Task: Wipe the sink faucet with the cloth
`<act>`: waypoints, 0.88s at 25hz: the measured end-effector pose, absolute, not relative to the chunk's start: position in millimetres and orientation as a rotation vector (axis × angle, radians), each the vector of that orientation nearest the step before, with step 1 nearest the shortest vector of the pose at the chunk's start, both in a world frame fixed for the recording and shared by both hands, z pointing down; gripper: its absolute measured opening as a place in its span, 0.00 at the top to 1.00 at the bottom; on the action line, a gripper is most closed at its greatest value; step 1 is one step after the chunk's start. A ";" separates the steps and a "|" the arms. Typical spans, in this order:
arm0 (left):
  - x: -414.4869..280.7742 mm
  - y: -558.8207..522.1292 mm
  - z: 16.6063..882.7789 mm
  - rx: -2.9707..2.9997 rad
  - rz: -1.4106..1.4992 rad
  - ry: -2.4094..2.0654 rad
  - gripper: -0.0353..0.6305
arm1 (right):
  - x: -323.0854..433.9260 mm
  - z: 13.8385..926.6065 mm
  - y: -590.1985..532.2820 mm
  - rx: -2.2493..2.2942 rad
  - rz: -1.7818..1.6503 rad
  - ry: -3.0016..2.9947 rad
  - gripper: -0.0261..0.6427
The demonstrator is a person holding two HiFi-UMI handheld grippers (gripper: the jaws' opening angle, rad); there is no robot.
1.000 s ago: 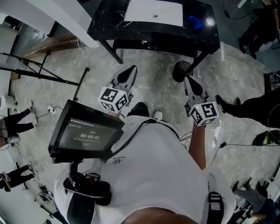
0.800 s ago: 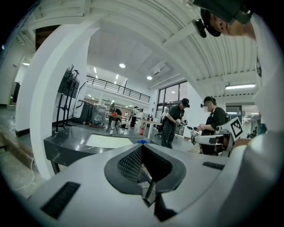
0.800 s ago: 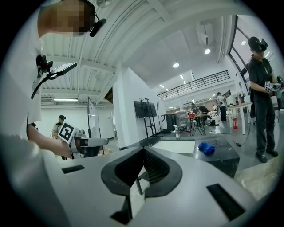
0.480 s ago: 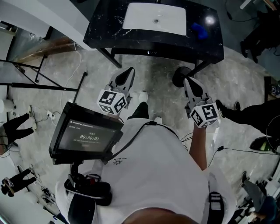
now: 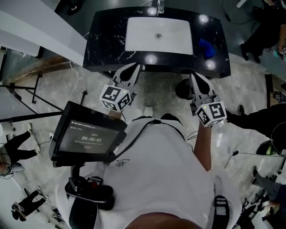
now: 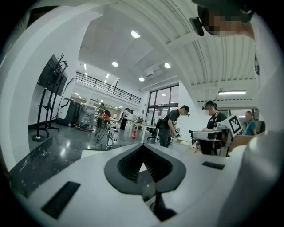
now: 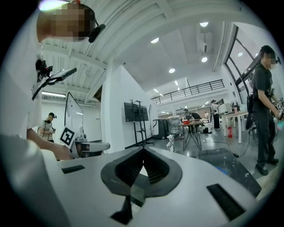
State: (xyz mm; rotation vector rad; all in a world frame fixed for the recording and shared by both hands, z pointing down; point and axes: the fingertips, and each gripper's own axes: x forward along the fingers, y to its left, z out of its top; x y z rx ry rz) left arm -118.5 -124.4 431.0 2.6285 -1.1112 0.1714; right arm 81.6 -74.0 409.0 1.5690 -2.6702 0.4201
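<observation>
- The faucet [image 5: 159, 5] is cut off by the top edge of the head view; only its base shows.
- The blue cloth [image 5: 206, 48] on the counter [image 5: 107, 40] is small and blurred; its shape is unclear.
- The small print on the screen [image 5: 89, 136] is too small to read.

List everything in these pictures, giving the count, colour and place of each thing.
counter: one, black marbled, top of head view
sink basin: one, white, set in the counter
faucet: one, metallic, behind the basin, partly cut off
cloth: one, blue, on the counter right of the basin
screen: one, black, lower left
left gripper: one, white, shut, empty, before the counter
right gripper: one, white, shut, empty, before the counter
</observation>
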 end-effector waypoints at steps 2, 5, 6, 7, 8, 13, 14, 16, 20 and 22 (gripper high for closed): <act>-111.5 -124.8 431.2 2.636 0.170 -1.094 0.94 | 81.1 408.7 -71.3 1.564 0.415 -2.660 0.95; -104.4 -122.8 431.8 2.639 0.163 -1.080 0.94 | 82.7 409.1 -70.0 1.562 0.410 -2.656 0.95; -103.2 -122.7 431.5 2.641 0.158 -1.079 0.94 | 83.4 409.2 -71.4 1.565 0.408 -2.657 0.95; -102.6 -122.8 431.8 2.641 0.154 -1.079 0.94 | 83.5 409.8 -73.3 1.566 0.407 -2.658 0.95; -102.7 -122.7 433.0 2.638 0.153 -1.080 0.94 | 82.6 411.0 -75.5 1.562 0.406 -2.659 0.95; -105.2 -121.8 445.8 2.611 0.152 -1.094 0.94 | 69.1 427.7 -84.9 1.484 0.367 -2.638 0.95; -105.1 -120.8 448.7 2.608 0.156 -1.093 0.94 | 66.9 431.0 -85.0 1.476 0.370 -2.638 0.95; -102.7 -119.4 453.3 2.603 0.157 -1.085 0.94 | 65.3 435.7 -84.7 1.468 0.372 -2.632 0.95; -90.4 -120.4 454.8 2.620 0.143 -1.047 0.94 | 69.8 434.9 -84.1 1.458 0.326 -2.597 0.95; -84.1 -122.6 451.8 2.636 0.130 -1.030 0.94 | 73.5 429.4 -85.2 1.461 0.302 -2.589 0.95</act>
